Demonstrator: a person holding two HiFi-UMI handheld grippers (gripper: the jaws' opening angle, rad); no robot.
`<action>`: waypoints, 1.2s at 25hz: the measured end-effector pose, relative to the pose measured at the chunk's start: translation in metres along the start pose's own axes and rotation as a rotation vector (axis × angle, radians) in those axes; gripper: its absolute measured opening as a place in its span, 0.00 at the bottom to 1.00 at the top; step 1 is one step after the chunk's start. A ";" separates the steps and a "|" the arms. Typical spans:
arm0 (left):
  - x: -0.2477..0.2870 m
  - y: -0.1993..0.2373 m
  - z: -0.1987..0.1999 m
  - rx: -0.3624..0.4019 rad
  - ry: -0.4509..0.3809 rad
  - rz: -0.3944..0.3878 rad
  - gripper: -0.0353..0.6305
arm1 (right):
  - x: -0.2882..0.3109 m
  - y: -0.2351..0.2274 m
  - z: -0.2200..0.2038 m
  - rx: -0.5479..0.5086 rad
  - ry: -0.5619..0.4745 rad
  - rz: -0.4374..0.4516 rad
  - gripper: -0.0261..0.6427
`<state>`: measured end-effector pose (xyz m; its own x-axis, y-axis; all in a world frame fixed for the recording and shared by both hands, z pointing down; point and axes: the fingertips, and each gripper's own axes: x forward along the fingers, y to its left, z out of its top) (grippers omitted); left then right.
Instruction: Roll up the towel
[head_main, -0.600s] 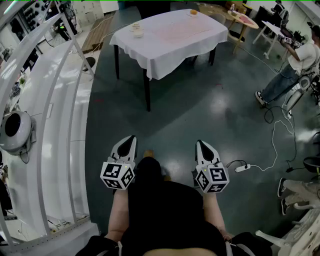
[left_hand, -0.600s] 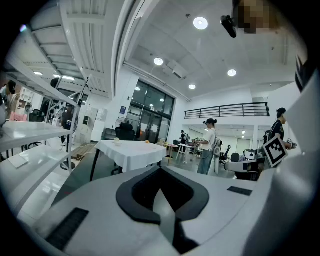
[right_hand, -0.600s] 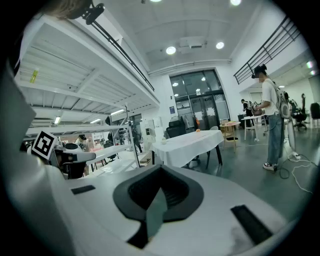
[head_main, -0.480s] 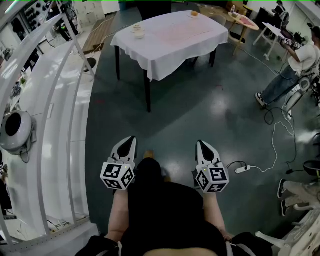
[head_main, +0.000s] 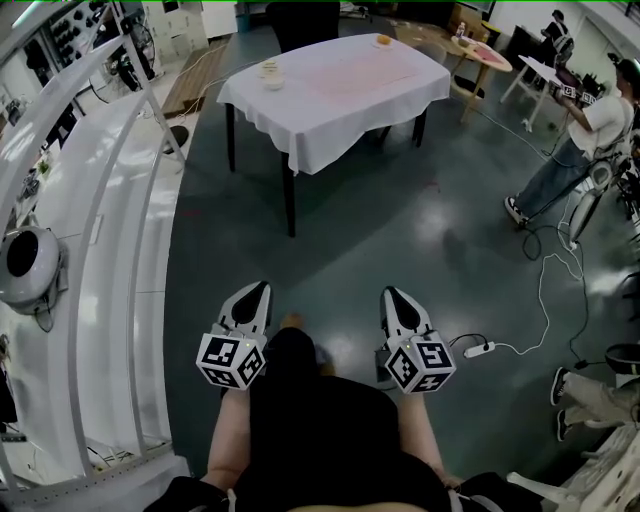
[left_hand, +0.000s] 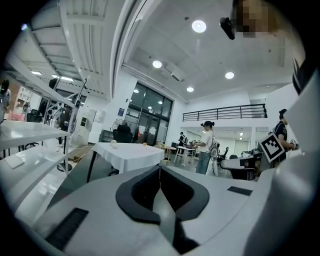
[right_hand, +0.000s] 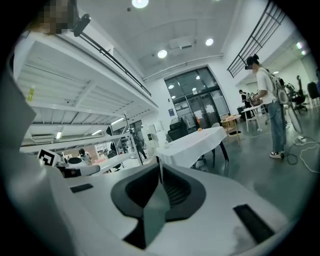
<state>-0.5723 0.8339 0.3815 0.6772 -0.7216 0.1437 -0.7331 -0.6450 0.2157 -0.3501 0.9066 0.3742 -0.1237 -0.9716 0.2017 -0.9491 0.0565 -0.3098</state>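
A pale pink towel (head_main: 362, 70) lies flat on a table with a white cloth (head_main: 330, 120), far ahead of me across the dark floor. In the left gripper view the same table (left_hand: 127, 154) stands small in the distance, and in the right gripper view the table (right_hand: 192, 142) is also far off. My left gripper (head_main: 257, 290) and right gripper (head_main: 391, 295) are held close to my body, side by side, both shut with nothing between the jaws. Both point roughly level toward the table.
A small bowl (head_main: 270, 70) and an orange object (head_main: 383, 40) sit on the table. White shelving (head_main: 90, 250) runs along my left. A person (head_main: 580, 140) stands at the right, with a white cable and power strip (head_main: 482, 349) on the floor.
The table sits a little lower and nearer in the head view, and both grippers have shifted slightly down in the picture. Their jaws stay shut.
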 end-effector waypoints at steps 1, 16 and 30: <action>0.001 -0.003 -0.001 -0.005 0.005 -0.005 0.07 | 0.001 0.000 -0.001 0.002 0.005 0.004 0.15; 0.042 -0.005 0.004 -0.026 0.044 -0.063 0.48 | 0.027 -0.009 0.005 -0.054 0.009 0.035 0.52; 0.162 0.064 0.046 -0.032 0.034 -0.083 0.48 | 0.153 -0.045 0.053 -0.093 0.036 0.008 0.51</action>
<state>-0.5128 0.6638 0.3742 0.7379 -0.6566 0.1562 -0.6721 -0.6938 0.2586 -0.3113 0.7432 0.3695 -0.1397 -0.9624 0.2330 -0.9706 0.0866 -0.2245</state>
